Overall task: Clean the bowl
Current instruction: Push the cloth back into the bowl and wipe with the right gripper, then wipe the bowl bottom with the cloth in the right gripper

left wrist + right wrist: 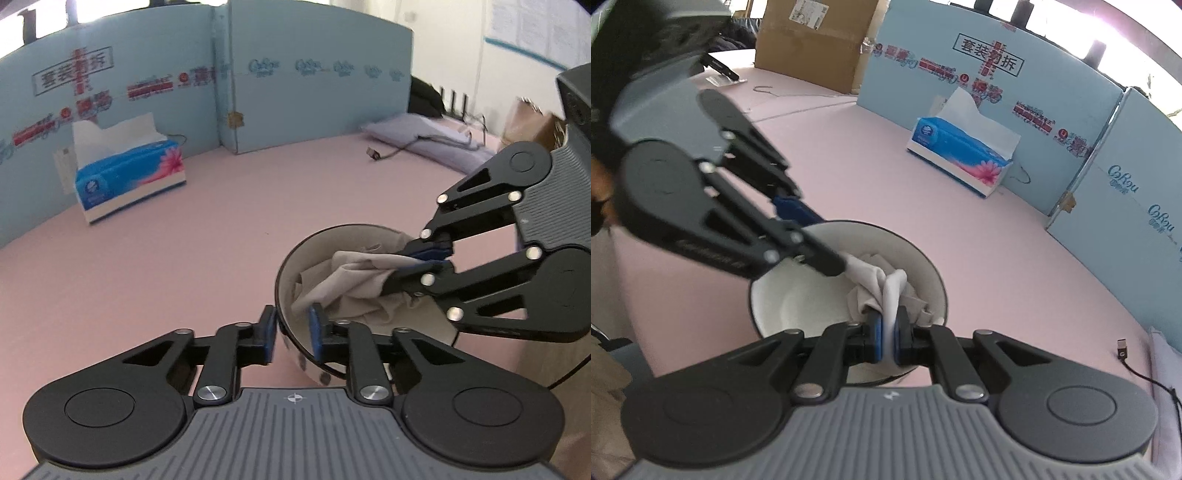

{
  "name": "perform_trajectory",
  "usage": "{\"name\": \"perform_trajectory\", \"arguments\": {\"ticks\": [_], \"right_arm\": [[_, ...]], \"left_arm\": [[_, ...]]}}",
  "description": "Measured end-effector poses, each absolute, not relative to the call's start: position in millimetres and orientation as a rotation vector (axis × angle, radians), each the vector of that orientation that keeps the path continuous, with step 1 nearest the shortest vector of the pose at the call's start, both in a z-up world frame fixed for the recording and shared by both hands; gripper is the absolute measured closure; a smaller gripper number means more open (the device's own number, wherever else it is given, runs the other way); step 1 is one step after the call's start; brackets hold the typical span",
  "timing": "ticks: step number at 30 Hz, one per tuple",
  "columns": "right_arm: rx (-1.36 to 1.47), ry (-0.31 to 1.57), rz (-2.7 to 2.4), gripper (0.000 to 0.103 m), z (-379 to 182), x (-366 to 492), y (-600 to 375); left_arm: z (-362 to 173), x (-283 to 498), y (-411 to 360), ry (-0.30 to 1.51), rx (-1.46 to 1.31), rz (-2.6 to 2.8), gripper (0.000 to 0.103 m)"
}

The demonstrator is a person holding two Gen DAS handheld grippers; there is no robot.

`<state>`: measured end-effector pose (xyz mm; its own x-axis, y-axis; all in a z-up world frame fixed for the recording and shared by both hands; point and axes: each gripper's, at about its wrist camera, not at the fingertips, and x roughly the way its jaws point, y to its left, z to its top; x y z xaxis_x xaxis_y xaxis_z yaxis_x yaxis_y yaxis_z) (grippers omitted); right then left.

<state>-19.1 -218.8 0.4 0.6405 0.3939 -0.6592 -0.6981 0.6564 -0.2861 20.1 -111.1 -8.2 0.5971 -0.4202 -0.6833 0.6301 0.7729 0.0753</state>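
- Clearly, the bowl point(364, 236) is round, with a pale cream inside and a thin dark rim; dark spots mark its outer wall in the left wrist view. It sits on the pink tabletop point(184, 258), tipped toward the right gripper.
- Bunched inside it lies a beige cloth point(351, 277), crumpled against the bowl's inner wall.
- The left gripper point(293, 334) straddles the bowl's near rim: 1 blue-padded finger point(267, 332) sits outside the wall and the other inside, and the pads look pressed to the wall, so the bowl appears clamped.
- The right gripper point(888, 334) is nearly closed, its 2 blue pads pinching a fold of the cloth that rises between them. Its fingertips reach down into the bowl.
- Well apart from the bowl, a blue tissue box point(129, 177) stands near the light-blue cardboard panels point(295, 92) at the back of the table.
- A black cable point(1145, 373) with a small plug lies on the tabletop at the right.
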Motion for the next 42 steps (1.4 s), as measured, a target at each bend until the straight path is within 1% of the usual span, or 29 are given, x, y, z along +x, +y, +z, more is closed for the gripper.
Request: {"name": "perform_trajectory", "arguments": {"ticks": [1, 6, 14, 20, 25, 28, 33, 35, 42], "right_arm": [[-0.571, 0.582, 0.661, 0.096, 2, -24, -215], [-0.572, 0.574, 0.721, 0.096, 6, -39, -200], [-0.470, 0.616, 0.708, 0.096, 4, -35, -211], [-0.371, 0.668, 0.724, 0.096, 0, -34, -220], [-0.450, 0.693, 0.674, 0.096, -1, -33, -226], [-0.585, 0.695, 0.636, 0.096, -3, -33, -223], [-0.705, 0.687, 0.609, 0.096, -6, -29, -215], [-0.742, 0.677, 0.597, 0.098, -6, -28, -213], [-0.757, 0.626, 0.558, 0.098, -6, -20, -213]], "left_arm": [[-9, 22, -114, 0.698, 0.374, -0.616, 0.087], [-6, 30, -123, 0.705, 0.478, -0.662, 0.089], [-1, 33, -127, 0.684, 0.483, -0.689, 0.092], [8, 26, -141, 0.623, 0.527, -0.718, 0.092], [11, 19, -150, 0.589, 0.549, -0.721, 0.091], [13, 16, -153, 0.573, 0.547, -0.725, 0.091], [15, 15, -153, 0.565, 0.530, -0.723, 0.091], [14, 15, -152, 0.565, 0.517, -0.722, 0.090], [11, 18, -144, 0.572, 0.465, -0.729, 0.088]]}}
